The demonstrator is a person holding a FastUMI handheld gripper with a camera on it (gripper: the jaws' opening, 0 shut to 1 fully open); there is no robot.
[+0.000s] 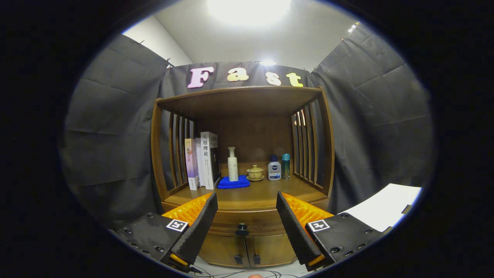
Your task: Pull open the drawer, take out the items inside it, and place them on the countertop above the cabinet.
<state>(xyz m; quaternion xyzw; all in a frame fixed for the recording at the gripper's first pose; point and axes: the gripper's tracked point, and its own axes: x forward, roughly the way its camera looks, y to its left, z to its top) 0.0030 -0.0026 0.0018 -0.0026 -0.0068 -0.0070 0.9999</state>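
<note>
Gripper view: fingers (247,200) spread, empty; drawer (242,223) closed; three books (201,164), three bottles (232,164).

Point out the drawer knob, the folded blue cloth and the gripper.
drawer knob (242,230): gripper view, on its round front face.
folded blue cloth (234,183): gripper view, on its front fold.
gripper (247,204): gripper view, midway between the open fingertips.

Cabinet countertop (266,193): books (202,160), blue cloth (233,182) w/ pump bottle (232,164), teacup (255,173), 2 bottles (279,166).
</note>
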